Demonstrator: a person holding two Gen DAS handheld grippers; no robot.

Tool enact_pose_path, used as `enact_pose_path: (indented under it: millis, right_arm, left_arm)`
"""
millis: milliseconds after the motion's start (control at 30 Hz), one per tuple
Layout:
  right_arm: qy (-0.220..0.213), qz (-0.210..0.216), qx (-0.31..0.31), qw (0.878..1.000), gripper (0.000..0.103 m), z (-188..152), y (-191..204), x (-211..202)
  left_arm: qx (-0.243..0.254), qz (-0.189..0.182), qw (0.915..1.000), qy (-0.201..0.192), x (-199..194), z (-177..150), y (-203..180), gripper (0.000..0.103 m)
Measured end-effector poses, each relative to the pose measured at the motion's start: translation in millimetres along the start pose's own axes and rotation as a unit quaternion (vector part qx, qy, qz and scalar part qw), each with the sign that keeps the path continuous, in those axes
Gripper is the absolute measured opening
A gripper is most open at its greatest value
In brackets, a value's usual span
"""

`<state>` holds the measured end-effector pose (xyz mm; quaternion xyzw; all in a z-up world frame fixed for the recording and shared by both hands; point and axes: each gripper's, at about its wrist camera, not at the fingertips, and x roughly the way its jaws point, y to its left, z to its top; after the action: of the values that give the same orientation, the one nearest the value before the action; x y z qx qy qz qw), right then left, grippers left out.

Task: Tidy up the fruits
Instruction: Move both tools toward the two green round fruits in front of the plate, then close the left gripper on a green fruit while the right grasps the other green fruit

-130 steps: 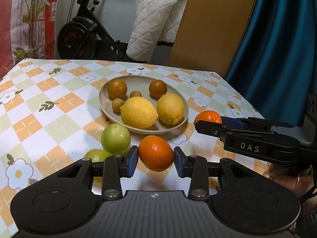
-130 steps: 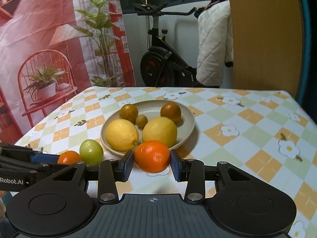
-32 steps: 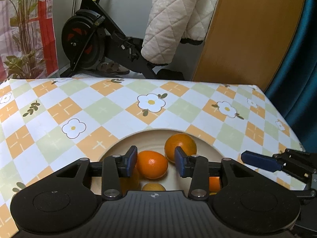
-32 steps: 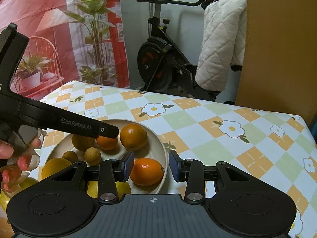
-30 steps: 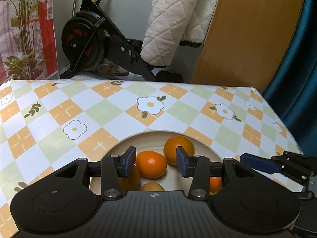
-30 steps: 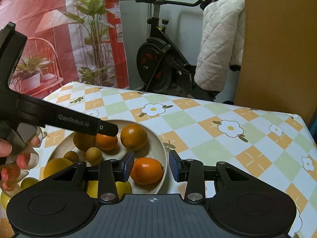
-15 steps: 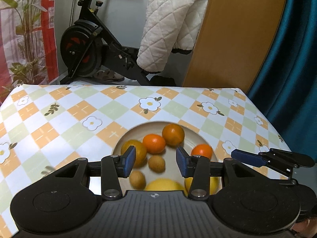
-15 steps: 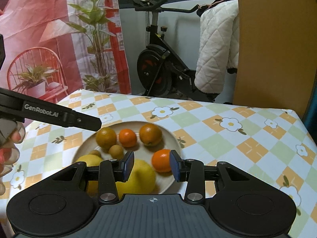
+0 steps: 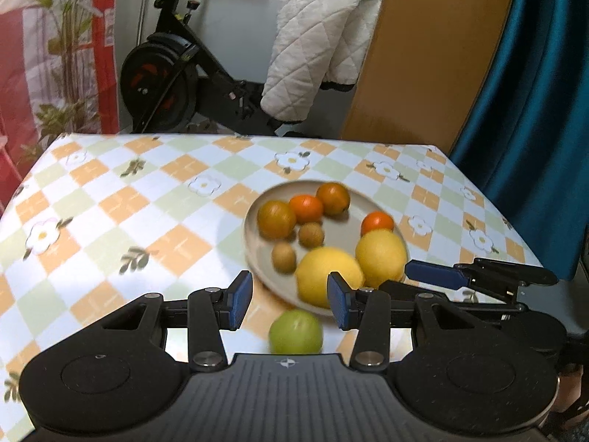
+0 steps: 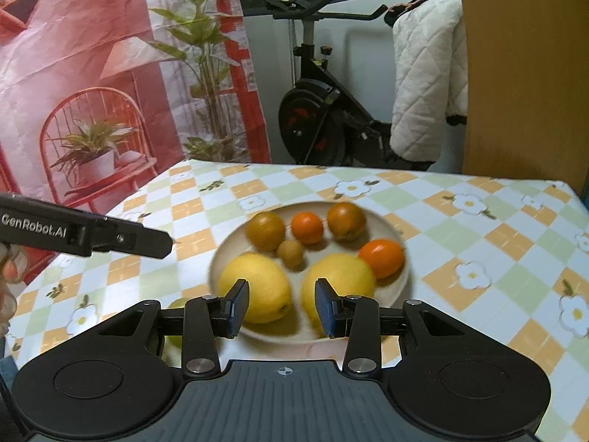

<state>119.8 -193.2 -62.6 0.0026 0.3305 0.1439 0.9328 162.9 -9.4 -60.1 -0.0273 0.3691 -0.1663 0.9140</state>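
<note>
The left gripper [image 9: 290,302] hangs level with its fingers [image 9: 241,298] spread wide and nothing between them. The right gripper [image 10: 281,307] sits beside it, also parted and empty, its blue-padded fingers [image 10: 325,307] pointing forward. A hand [image 10: 7,283] grips the left gripper's handle.

"GenRobot.AI" in white letters stands on the left gripper's [image 10: 121,238] black side, at nine o'clock in the right wrist view.
</note>
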Motion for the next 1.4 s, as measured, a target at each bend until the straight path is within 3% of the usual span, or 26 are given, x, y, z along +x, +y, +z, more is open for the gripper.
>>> enact_pose_path:
  millis: [400,867,1267,1400]
  right_arm:
    - [-0.007,-0.015,0.032,0.999,0.037,-24.4,17.1,-9.0]
    - [-0.003,-0.016,0.019,1.000,0.037,-31.6,34.7,-12.8]
    - [0.005,-0.018,0.014,1.000,0.036,-34.5,39.4,-6.9]
    - [0.008,-0.018,0.012,1.000,0.036,-34.3,40.8,-5.5]
  left_arm:
    - [-0.006,0.023,0.9997,-0.007,-16.3,-39.8,7.2,0.047]
    - [-0.012,0.011,0.9999,-0.003,-18.9,-54.7,7.4,0.047]
    - [0.016,0.015,0.9997,0.006,-7.7,-70.1,-2.1,0.047]
    - [0.027,0.026,0.9993,0.007,-1.0,-72.5,-4.2,0.052]
